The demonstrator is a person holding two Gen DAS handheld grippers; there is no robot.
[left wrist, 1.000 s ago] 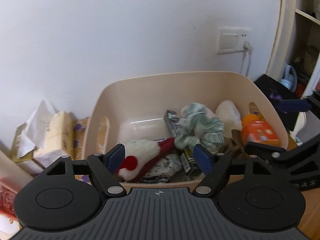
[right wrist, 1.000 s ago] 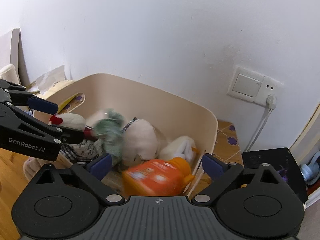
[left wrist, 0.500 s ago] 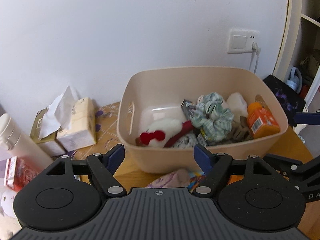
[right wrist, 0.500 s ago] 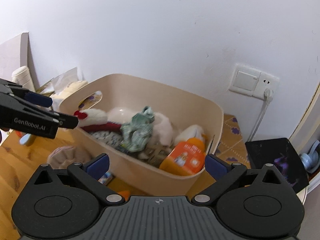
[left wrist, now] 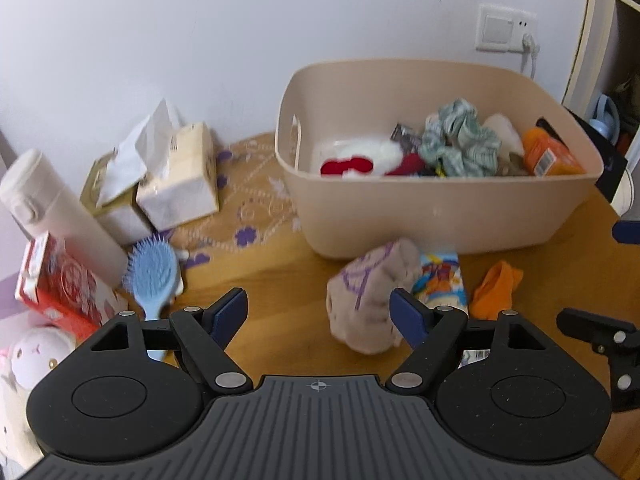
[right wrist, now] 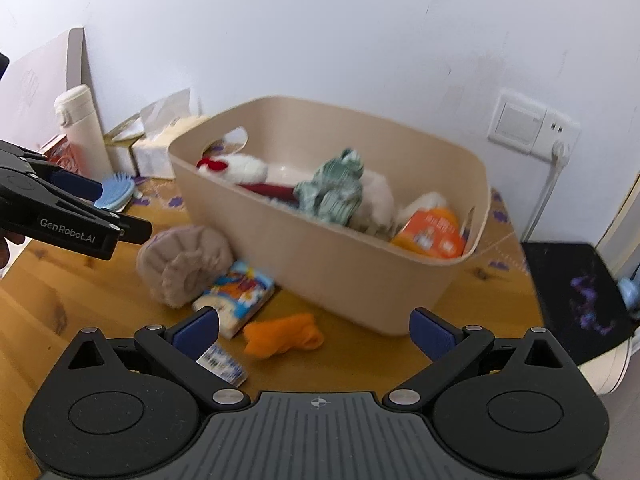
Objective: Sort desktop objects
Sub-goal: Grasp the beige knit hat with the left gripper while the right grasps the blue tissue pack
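A beige bin point(left wrist: 440, 216) point(right wrist: 332, 256) stands on the wooden table and holds a white-and-red plush point(left wrist: 360, 158), a green scrunchie point(left wrist: 460, 140) point(right wrist: 334, 188) and an orange bottle point(left wrist: 550, 156) point(right wrist: 430, 232). In front of it lie a beige rolled cloth point(left wrist: 368, 304) point(right wrist: 184, 264), a colourful packet point(left wrist: 440, 280) point(right wrist: 240, 296) and an orange cloth point(left wrist: 496, 290) point(right wrist: 284, 334). My left gripper point(left wrist: 318, 310) is open and empty, just left of the beige cloth. My right gripper point(right wrist: 314, 330) is open and empty above the orange cloth.
A blue hairbrush point(left wrist: 152, 276) point(right wrist: 116, 192), a white flask point(left wrist: 60, 216), tissue packs point(left wrist: 176, 176), a red box point(left wrist: 56, 284) and a plush toy point(left wrist: 28, 356) crowd the table's left. A black pad point(right wrist: 580, 292) lies at the right edge. A small barcode packet point(right wrist: 220, 362) lies under the right gripper.
Both grippers have pulled back and away from the bin, open and empty. The table in front of the bin, with the cloths and packet, has come into view.
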